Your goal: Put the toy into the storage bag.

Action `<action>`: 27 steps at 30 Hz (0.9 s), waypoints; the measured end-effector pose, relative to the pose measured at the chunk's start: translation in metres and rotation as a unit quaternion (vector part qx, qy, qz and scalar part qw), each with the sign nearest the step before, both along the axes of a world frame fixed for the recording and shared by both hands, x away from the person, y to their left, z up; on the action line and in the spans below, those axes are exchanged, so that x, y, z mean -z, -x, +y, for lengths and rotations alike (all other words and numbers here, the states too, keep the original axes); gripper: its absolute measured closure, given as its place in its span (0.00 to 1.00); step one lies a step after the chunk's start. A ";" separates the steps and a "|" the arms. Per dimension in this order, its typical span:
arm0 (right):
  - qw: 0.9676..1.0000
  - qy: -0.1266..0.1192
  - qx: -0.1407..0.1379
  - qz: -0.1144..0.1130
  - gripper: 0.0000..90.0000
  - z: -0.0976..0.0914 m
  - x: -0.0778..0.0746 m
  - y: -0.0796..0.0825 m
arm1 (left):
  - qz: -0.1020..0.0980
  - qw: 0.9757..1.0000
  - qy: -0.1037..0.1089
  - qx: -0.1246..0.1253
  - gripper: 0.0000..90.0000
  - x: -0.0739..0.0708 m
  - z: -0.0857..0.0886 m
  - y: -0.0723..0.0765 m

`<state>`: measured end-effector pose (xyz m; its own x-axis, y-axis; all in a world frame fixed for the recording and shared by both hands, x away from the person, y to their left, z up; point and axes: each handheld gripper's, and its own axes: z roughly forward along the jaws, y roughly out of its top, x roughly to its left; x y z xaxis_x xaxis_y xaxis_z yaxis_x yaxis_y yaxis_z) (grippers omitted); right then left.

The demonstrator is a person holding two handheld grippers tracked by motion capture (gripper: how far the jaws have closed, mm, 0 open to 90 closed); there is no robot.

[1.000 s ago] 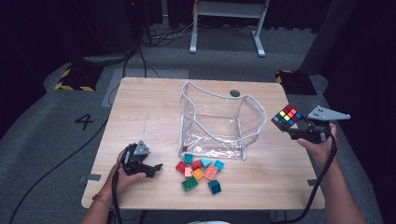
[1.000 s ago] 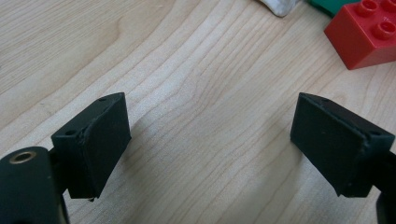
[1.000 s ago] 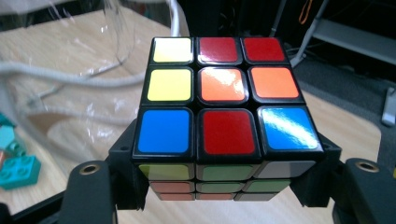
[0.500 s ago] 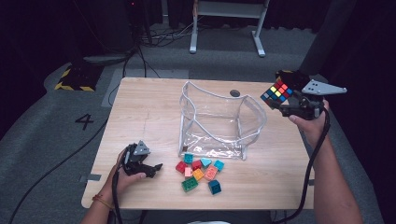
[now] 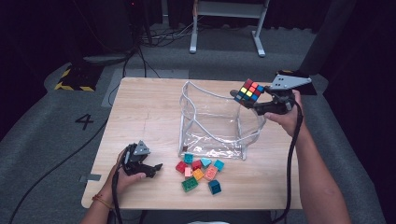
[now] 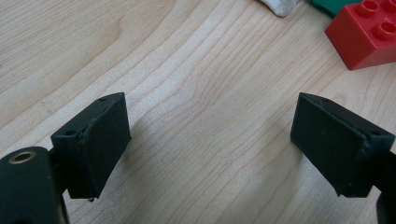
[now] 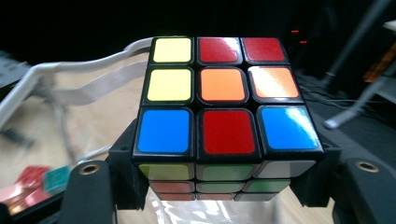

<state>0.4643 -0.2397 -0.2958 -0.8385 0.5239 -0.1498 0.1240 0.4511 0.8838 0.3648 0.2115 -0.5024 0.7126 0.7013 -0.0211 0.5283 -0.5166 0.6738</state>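
High view: right gripper [image 5: 243, 100] clamped on cube [image 5: 248, 90], held above bag's [image 5: 212, 126] right rim | bag mouth lies below and to its left | left gripper [image 5: 156, 169] jaws apart, empty, resting on table [image 5: 144, 107] beside bricks [image 5: 200, 171]

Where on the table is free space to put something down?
The table's far left, between its edge and the clear bag, is bare wood. Also the near right corner, right of the toy bricks. It is crowded in front of the bag, between bricks and left gripper.
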 end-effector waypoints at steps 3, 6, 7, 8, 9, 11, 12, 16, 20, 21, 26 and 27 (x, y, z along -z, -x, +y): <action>0.999 0.031 -0.038 -0.005 0.38 0.014 0.004 0.000 | -0.001 1.000 0.000 0.000 0.13 0.000 0.000 0.000; 0.997 0.058 -0.045 0.005 0.38 0.023 0.006 0.001 | 0.000 1.000 0.000 0.000 0.13 0.000 0.000 0.000; 0.995 0.076 -0.057 -0.001 0.38 0.030 0.008 -0.002 | 0.000 1.000 0.000 0.001 0.13 0.000 0.000 0.000; 0.995 0.076 -0.057 -0.001 0.38 0.030 0.008 -0.002 | 0.000 1.000 0.000 0.001 0.13 0.000 0.000 0.000; 0.995 0.082 -0.059 0.000 0.38 0.032 0.009 -0.002 | 0.000 1.000 0.000 0.000 0.13 0.000 0.000 0.000; 0.992 0.104 -0.071 0.009 0.38 0.040 0.012 -0.005 | 0.000 1.000 0.000 0.001 0.13 0.000 0.000 0.000; 0.992 0.104 -0.071 0.009 0.38 0.040 0.012 -0.005 | 0.000 1.000 0.000 0.001 0.13 0.000 0.000 0.000; 0.985 0.151 -0.079 0.022 0.38 0.051 0.017 -0.010 | -0.001 1.000 0.000 0.000 0.13 0.000 0.000 0.000; 0.976 0.196 -0.085 0.036 0.38 0.061 0.021 -0.015 | 0.000 1.000 0.000 0.000 0.13 0.000 0.000 0.000; 0.973 0.210 -0.090 0.040 0.38 0.065 0.025 -0.018 | 0.000 1.000 0.000 0.000 0.13 0.000 0.000 0.000; 0.961 0.256 -0.084 0.052 0.38 0.070 0.032 -0.026 | -0.001 1.000 0.000 0.001 0.13 0.000 0.000 0.000; 0.954 0.280 -0.082 0.068 0.38 0.072 0.036 -0.029 | 0.000 1.000 0.000 0.000 0.13 0.000 0.000 0.000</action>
<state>0.4932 -0.1681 -0.3318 -0.9338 0.2541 -0.2521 0.1079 0.8714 0.4785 0.3649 0.2116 -0.5023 0.7131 0.7008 -0.0202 0.5277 -0.5175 0.6736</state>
